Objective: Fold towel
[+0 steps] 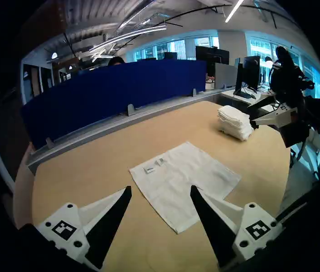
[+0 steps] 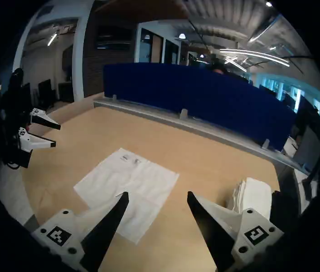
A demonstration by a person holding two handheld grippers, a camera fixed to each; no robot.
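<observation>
L tongs (image 1: pixel 160 190) & R tongs (image 2: pixel 157 194) are both spread, empty, above the table (image 1: pixel 83 172). Towel (image 1: pixel 185 174) lies flat, unfolded, mid-table; folded stack (image 1: pixel 235 122) sits apart near the edge, blue divider (image 1: pixel 114 90) behind.

Views face inward from opposite sides, raised; both share towel (image 1: pixel 185 181).

The left gripper (image 1: pixel 160 188) has 2 long, pointed fingers (image 1: pixel 110 217), black on the inner faces and white on the outer shells. Each shell carries 1 square black-and-white marker (image 1: pixel 64 229) and small dark screw holes. The right gripper (image 2: pixel 157 193) looks the same: 2 wedge-shaped fingers, markers and screw holes.
</observation>
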